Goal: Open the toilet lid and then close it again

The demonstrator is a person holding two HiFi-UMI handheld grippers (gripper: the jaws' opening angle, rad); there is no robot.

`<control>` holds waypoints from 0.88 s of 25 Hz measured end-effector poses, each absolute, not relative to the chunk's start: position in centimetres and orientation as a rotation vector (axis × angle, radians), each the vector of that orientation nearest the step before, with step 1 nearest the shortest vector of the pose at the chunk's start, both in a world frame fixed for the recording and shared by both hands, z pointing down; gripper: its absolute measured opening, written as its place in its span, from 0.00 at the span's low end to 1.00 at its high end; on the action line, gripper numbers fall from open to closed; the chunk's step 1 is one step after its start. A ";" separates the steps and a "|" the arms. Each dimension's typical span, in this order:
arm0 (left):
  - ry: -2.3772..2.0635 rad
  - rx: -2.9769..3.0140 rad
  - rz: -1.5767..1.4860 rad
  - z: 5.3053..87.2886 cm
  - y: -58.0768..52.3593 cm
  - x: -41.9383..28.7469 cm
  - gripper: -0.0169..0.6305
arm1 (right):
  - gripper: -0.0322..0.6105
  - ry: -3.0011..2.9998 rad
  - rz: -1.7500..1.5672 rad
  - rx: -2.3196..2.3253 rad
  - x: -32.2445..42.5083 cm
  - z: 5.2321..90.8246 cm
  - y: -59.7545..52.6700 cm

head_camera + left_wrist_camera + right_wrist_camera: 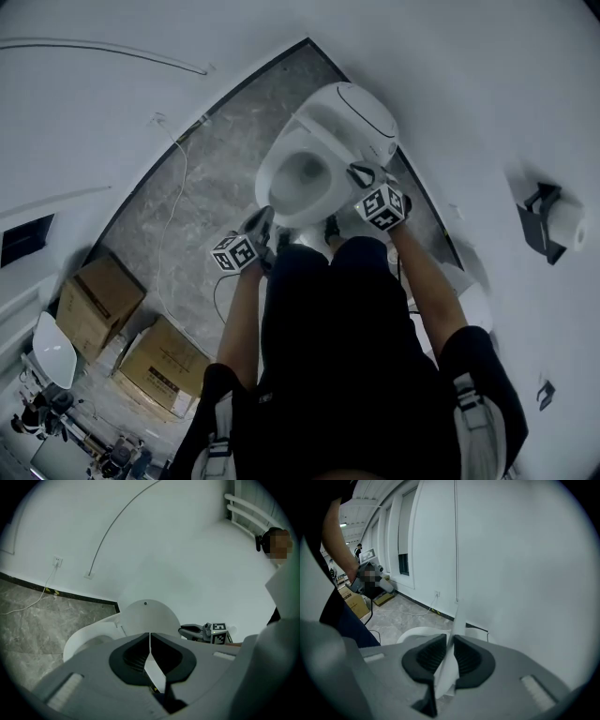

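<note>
Toilet lid (pixel 361 117), white oval plastic, stands raised at 12 o'clock in the head view, tipped back toward the white wall. The white ceramic toilet bowl (pixel 298 178) below it lies uncovered.

Your right gripper (pixel 362 174) sits at 6 o'clock of the lid, on its near rim. Its own view shows the thin white edge running up between the two black ribbed pads, with both pads against it. The jaws are part-closed and have the lid pinched.

Your left gripper (pixel 262 219) hangs at 7 o'clock of the bowl, near its front rim; the head view does not show whether it touches. Its jaws are pressed tight together with nothing in them.

Grey marbled floor tiles (pixel 216 178) run off toward 10 o'clock. Two brown cardboard boxes (pixel 94 300) sit at 8 o'clock, well apart from the toilet. A dark wall-mounted paper roll holder (pixel 551 220) hangs at 3 o'clock.
</note>
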State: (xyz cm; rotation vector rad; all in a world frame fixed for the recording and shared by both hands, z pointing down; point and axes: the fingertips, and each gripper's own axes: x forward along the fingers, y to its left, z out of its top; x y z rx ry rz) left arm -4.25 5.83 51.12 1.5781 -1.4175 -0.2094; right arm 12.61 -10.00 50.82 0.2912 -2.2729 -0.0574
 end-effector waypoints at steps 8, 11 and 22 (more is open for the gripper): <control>-1.474 1.552 -0.224 50.4 6.5 -3.6 0.05 | 0.12 -2.279 -0.020 0.386 15.2 50.6 -14.7; -1.497 1.529 -0.236 50.5 6.8 -3.5 0.05 | 0.11 -2.275 -0.006 0.424 16.0 50.7 -16.5; -1.565 1.485 -0.254 50.1 7.5 -2.9 0.05 | 0.09 -2.279 0.101 0.537 18.5 51.6 -21.4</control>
